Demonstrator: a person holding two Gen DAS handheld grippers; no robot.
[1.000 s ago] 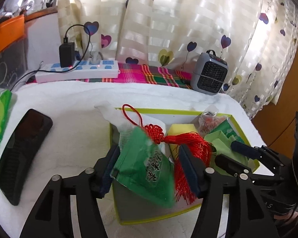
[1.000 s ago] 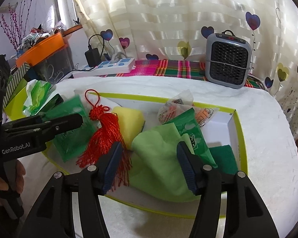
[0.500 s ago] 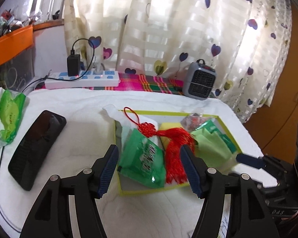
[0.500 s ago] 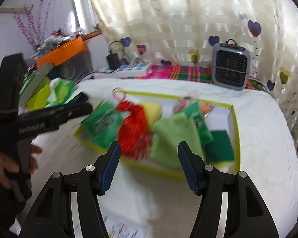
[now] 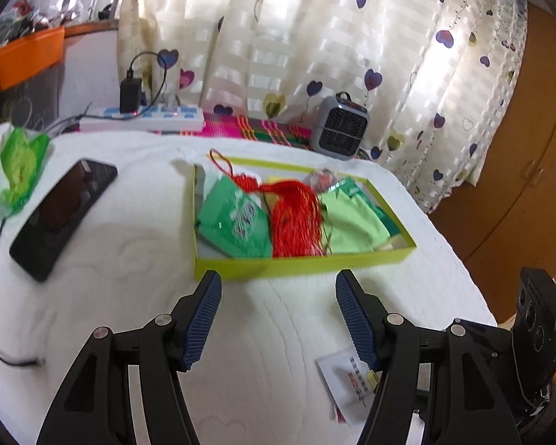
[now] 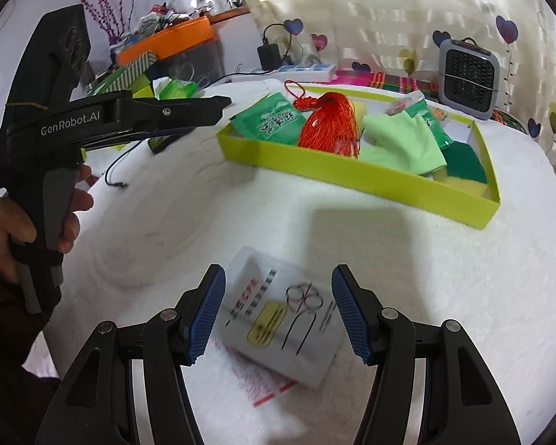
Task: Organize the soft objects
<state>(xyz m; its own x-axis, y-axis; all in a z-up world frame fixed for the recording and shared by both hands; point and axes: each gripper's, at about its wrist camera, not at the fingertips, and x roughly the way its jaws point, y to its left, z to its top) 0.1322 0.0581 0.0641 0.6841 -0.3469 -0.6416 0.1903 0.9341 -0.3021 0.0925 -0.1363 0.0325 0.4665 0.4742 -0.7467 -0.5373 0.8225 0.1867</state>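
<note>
Both grippers have pulled back from the tray: left gripper (image 5: pixel 278 315) and right gripper (image 6: pixel 278 311) hang released, empty. At 12 o'clock the yellow-green tray (image 5: pixel 300 263) now holds green packet (image 5: pixel 237 218), red tassel (image 5: pixel 296 215) and green cloth (image 5: pixel 348 222); sorting looks finished

A lime-yellow shallow cardboard tray (image 5: pixel 304 264) holds a red silky tassel (image 5: pixel 296 215), a green printed packet (image 5: pixel 237 218) and a pale green cloth (image 5: pixel 352 222); behind the tray hangs a cream heart-patterned curtain (image 5: pixel 315 37).

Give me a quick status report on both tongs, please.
Both tongs, left and right, open, empty. Soft items in yellow tray. Nothing blocking.
</note>
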